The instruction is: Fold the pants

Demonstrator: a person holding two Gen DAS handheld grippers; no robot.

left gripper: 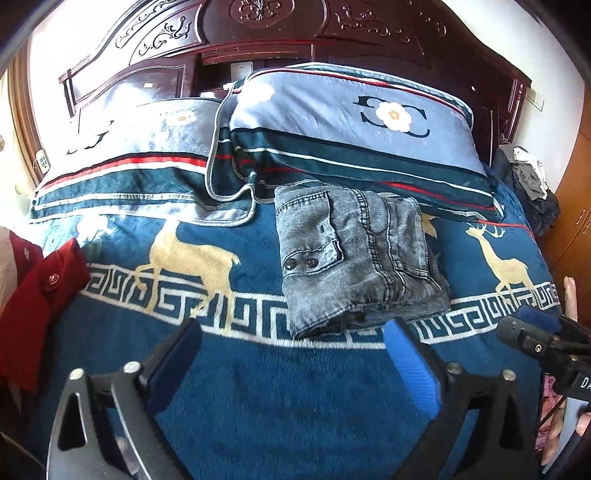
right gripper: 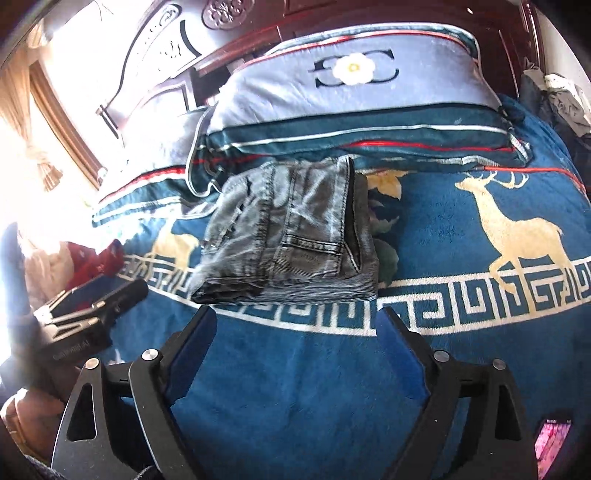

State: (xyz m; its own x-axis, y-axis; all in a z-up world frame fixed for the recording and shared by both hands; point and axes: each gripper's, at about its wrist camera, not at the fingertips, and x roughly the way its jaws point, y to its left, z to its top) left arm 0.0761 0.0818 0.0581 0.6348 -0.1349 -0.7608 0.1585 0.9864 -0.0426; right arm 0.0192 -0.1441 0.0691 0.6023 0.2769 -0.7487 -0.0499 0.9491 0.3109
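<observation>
The grey denim pants point(left gripper: 354, 258) lie folded into a compact stack on the blue deer-pattern blanket point(left gripper: 258, 387), just below the pillows. They also show in the right wrist view point(right gripper: 291, 232). My left gripper point(left gripper: 293, 338) is open and empty, its blue pads just short of the stack's near edge. My right gripper point(right gripper: 297, 321) is open and empty, also just in front of the stack's near edge. The right gripper's tip shows at the right edge of the left wrist view point(left gripper: 532, 328), and the left gripper shows at the left of the right wrist view point(right gripper: 92, 299).
Two blue striped pillows point(left gripper: 354, 125) lean on the dark carved headboard point(left gripper: 258, 29) behind the pants. A red garment point(left gripper: 40, 291) lies at the bed's left edge. Clothes are piled at the right of the headboard point(left gripper: 528, 173). A wooden cabinet point(left gripper: 576, 206) stands at the right.
</observation>
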